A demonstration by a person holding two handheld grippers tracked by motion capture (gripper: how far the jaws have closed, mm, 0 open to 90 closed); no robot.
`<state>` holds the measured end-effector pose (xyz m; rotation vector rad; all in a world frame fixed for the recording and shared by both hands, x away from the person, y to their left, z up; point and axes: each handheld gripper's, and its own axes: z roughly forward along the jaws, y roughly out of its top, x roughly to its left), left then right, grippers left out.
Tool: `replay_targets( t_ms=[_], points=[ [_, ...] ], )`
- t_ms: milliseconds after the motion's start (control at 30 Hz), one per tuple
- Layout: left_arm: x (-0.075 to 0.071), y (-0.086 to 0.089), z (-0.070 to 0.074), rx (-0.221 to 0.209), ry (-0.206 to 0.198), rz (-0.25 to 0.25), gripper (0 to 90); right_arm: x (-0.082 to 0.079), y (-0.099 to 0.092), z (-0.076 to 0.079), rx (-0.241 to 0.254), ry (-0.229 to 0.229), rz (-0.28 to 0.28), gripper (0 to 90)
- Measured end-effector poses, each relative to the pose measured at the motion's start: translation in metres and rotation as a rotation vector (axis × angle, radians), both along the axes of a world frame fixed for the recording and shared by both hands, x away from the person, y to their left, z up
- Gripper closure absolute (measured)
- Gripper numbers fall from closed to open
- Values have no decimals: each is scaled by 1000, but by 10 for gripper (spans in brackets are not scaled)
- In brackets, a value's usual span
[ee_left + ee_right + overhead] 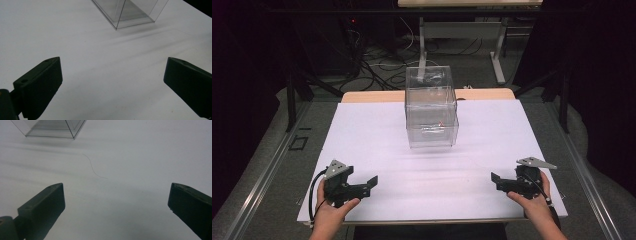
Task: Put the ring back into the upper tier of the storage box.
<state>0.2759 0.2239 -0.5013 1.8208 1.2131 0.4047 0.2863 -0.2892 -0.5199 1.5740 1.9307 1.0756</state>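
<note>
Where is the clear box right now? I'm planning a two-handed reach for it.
In the high view the clear box stands upright at the white table's far middle, ahead of and between both grippers.

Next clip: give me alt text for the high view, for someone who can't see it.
A person's two hands rest at the near edge of a white table, each holding a black tool with its jaws open: the left tool at the left, the right tool at the right. Between and beyond them, toward the table's far side, stands a tall clear plastic box, untouched.
</note>
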Motion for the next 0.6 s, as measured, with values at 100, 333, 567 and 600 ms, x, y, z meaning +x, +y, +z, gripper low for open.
replay_targets(
  t_ms=[100,333,567,600],
  points=[
    [0,0,0,-1,-1,2,22,0,-2,-2,0,7,-8,10],
    [1,1,-1,3,3,2,22,1,-4,-8,1,28,-19,12],
    [1,3,0,-1,3,9,22,1,-3,-11,-7,35,-25,12],
    [1,4,-1,-4,0,13,22,1,-3,-11,-8,35,-25,12]
  ],
)
